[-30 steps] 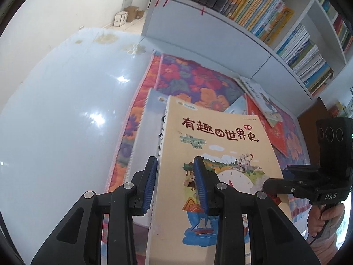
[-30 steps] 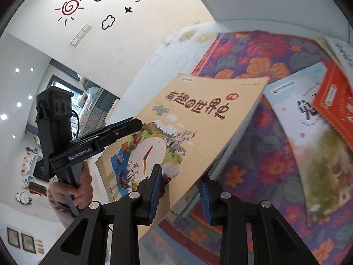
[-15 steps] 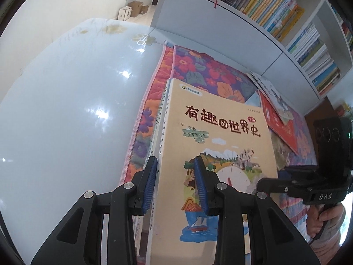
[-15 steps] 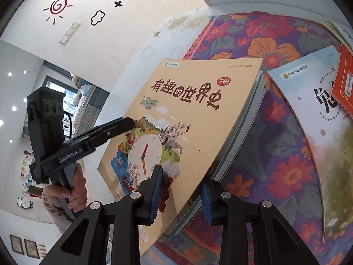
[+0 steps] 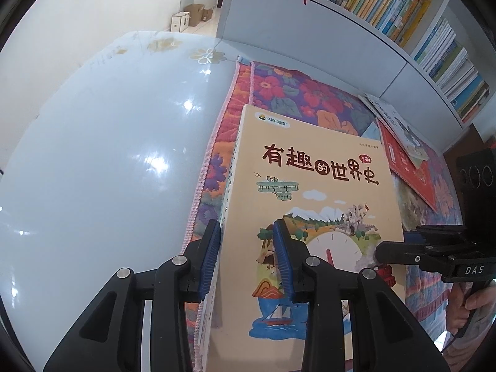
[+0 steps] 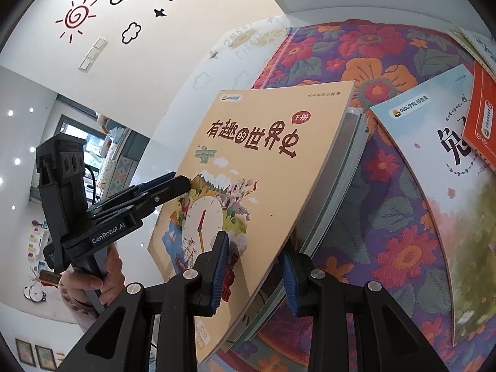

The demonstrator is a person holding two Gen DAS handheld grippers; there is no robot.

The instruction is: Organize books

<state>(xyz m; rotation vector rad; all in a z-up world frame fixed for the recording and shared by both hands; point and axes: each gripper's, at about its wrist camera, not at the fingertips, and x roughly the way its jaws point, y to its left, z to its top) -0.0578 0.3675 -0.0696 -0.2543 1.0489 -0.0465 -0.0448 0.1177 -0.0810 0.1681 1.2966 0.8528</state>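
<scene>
A small stack of books, topped by a tan book with a clock picture [image 5: 316, 204], is held tilted above the floral mat [image 5: 297, 93]. It shows in the right wrist view too [image 6: 266, 167]. My left gripper [image 5: 248, 260] is shut on the stack's left edge. My right gripper [image 6: 254, 276] is shut on its near right edge, with grey and green books under the tan cover. The right gripper also shows in the left wrist view [image 5: 434, 251], and the left one in the right wrist view [image 6: 148, 195].
A light blue book [image 6: 434, 167], a red book [image 6: 483, 124] and a white book [image 5: 396, 124] lie on the mat to the right. A white bookshelf [image 5: 418, 31] full of books stands behind. A glossy white tabletop [image 5: 108, 155] lies left of the mat.
Both grippers have carried the stack a little away from the shelf and tilted it. The grip on it is unchanged.
</scene>
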